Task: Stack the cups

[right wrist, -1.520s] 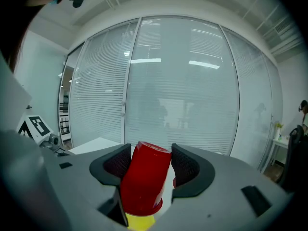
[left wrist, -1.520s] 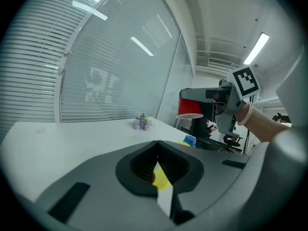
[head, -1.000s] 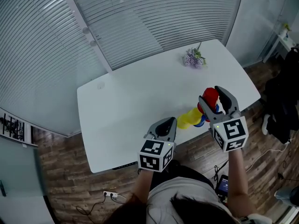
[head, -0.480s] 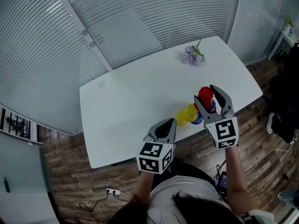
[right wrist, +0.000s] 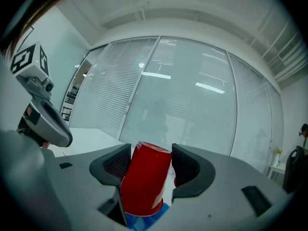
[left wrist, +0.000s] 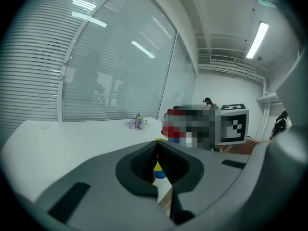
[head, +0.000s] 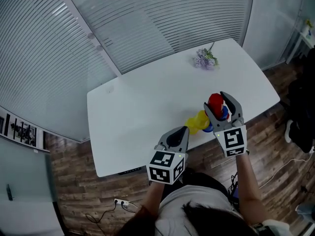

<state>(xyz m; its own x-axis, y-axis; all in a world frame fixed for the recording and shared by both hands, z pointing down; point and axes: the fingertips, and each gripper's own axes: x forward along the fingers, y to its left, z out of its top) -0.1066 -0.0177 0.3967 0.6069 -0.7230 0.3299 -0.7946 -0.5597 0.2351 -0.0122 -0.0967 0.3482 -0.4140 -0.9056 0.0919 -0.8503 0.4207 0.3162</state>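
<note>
Lowered since 1 second ago, your right gripper point(head: 217, 103) clamps the inverted red cup point(right wrist: 143, 184) just over the blue cup point(head: 210, 128), beside the yellow cup point(head: 198, 122). Your left gripper point(head: 181, 131) is clenched, empty. Risk: the red cup's tilt may knock the cups off the table point(head: 138, 112) edge.

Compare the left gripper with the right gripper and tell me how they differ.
The left gripper has its jaws shut together on nothing, while the right gripper has its jaws apart, clamped on an upside-down red cup. In the head view the left gripper's tip is low over the table, beside the yellow cup. The right gripper holds its cup over the blue cup. Both are grey and carry a marker cube.
</note>
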